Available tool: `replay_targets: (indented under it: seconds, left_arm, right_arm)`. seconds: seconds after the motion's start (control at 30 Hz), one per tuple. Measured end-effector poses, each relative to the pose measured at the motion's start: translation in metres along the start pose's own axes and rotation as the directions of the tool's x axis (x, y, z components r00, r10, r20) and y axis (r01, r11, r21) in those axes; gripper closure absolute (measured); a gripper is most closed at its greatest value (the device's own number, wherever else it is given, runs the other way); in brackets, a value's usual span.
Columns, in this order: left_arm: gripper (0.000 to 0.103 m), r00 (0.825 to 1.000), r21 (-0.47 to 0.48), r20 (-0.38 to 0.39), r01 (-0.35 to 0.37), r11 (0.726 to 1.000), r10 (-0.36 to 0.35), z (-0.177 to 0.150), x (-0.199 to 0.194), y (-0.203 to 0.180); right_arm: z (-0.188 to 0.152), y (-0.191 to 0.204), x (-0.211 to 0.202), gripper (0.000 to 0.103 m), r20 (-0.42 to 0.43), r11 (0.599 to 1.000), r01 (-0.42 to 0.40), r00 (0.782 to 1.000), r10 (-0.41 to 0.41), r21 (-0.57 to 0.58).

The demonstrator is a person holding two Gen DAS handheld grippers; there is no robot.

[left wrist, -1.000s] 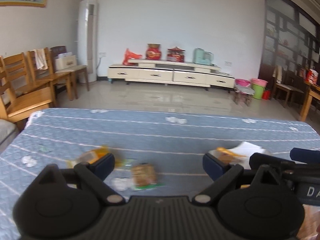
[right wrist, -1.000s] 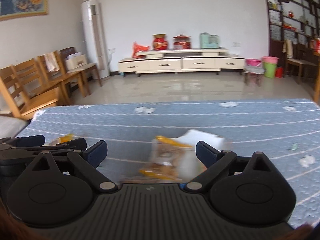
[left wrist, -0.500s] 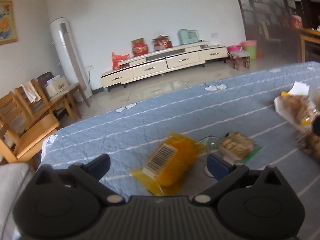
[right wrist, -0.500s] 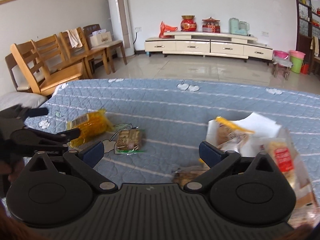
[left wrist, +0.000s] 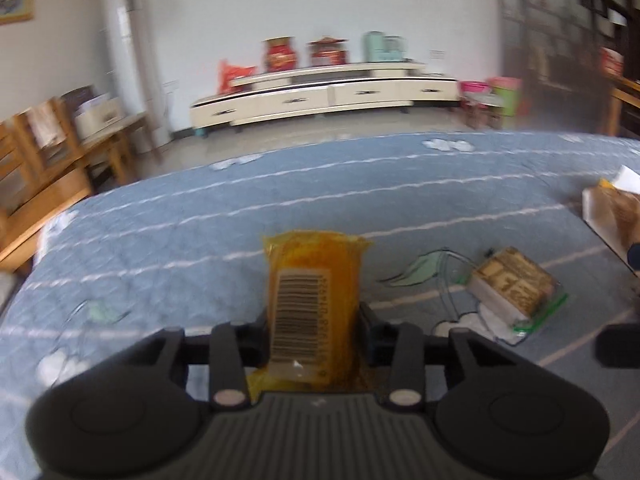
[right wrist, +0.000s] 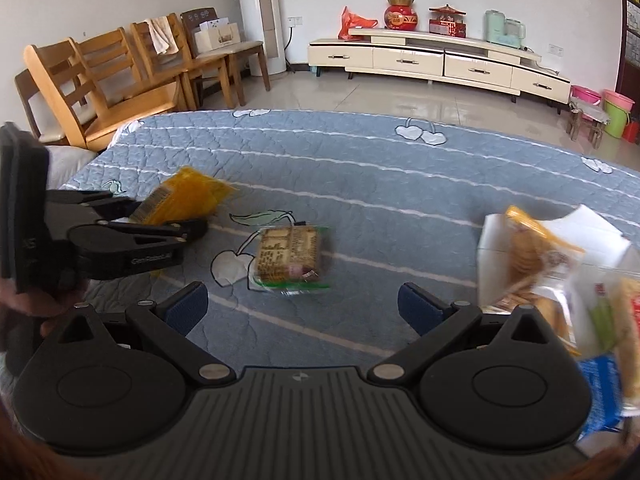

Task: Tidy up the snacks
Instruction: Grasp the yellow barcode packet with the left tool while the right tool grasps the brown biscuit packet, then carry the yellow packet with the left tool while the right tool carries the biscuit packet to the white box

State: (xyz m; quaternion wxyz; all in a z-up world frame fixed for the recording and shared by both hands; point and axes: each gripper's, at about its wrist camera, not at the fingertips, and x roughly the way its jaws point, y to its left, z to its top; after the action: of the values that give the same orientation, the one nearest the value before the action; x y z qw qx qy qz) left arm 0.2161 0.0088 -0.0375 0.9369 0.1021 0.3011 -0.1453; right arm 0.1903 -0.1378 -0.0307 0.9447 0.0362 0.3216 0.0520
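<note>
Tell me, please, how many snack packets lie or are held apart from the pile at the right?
2: the orange packet clamped in the left gripper, and the biscuit packet lying mid-quilt. Others may hide in the pile.

A barcode label (left wrist: 302, 316) sits on the yellow packet (left wrist: 316, 280) between the left gripper's (left wrist: 314, 338) pads; its digits and the biscuit pack's (right wrist: 289, 257) print are illegible.

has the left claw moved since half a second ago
Yes. In the right wrist view the left claw has reached forward over the blue quilt to the yellow packet, and its jaws have just been closing on it.
</note>
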Motion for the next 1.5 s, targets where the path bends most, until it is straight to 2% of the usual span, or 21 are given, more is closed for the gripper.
replay_targets:
  seconds: [0.13, 0.27, 0.3, 0.33, 0.4, 0.5, 0.63, 1.0, 1.5]
  left_arm:
    - [0.065, 0.997, -0.071, -0.013, -0.075, 0.995, 0.074, -0.005, -0.019, 0.006]
    - [0.065, 0.991, -0.173, -0.027, -0.135, 0.976, 0.132, -0.013, -0.041, 0.01]
    - [0.065, 0.989, -0.184, -0.028, -0.148, 0.972, 0.146, -0.016, -0.044, 0.008]
    - [0.065, 0.986, -0.202, -0.034, -0.164, 0.966, 0.161, -0.019, -0.049, 0.006]
    - [0.065, 0.983, -0.229, -0.045, -0.182, 0.956, 0.176, -0.022, -0.054, 0.003]
    - [0.065, 0.982, -0.267, -0.045, -0.191, 0.945, 0.186, -0.022, -0.066, -0.002]
    - [0.065, 0.975, -0.286, -0.032, -0.218, 0.933, 0.218, -0.018, -0.084, -0.009]
    - [0.065, 0.971, -0.333, 0.01, -0.221, 0.917, 0.238, -0.019, -0.157, -0.033]
    - [0.065, 0.966, -0.31, 0.077, -0.211, 0.927, 0.246, -0.028, -0.23, -0.068]
  right_arm:
    - [0.009, 0.008, 0.027, 0.0, -0.008, 1.0, 0.006, 1.0, -0.006, -0.016]
    - [0.015, 0.008, 0.054, 0.0, -0.04, 0.999, 0.033, 0.999, -0.033, -0.018]
    - [0.015, 0.009, 0.06, 0.003, -0.047, 0.999, 0.036, 0.998, -0.037, -0.02]
    - [0.016, 0.01, 0.065, 0.011, -0.057, 0.999, 0.033, 0.998, -0.034, -0.018]
    - [0.017, 0.017, 0.065, 0.049, -0.032, 0.996, 0.065, 0.997, -0.067, -0.056]
    - [0.019, 0.019, 0.059, 0.049, -0.025, 0.996, 0.057, 0.998, -0.059, -0.067]
    - [0.016, 0.021, 0.032, 0.049, 0.037, 0.996, 0.054, 0.998, -0.051, -0.076]
    - [-0.01, 0.018, -0.075, 0.049, 0.129, 0.997, 0.02, 0.992, -0.011, -0.071]
    - [-0.026, -0.006, -0.159, 0.049, 0.205, 0.998, 0.027, 0.979, -0.013, -0.064]
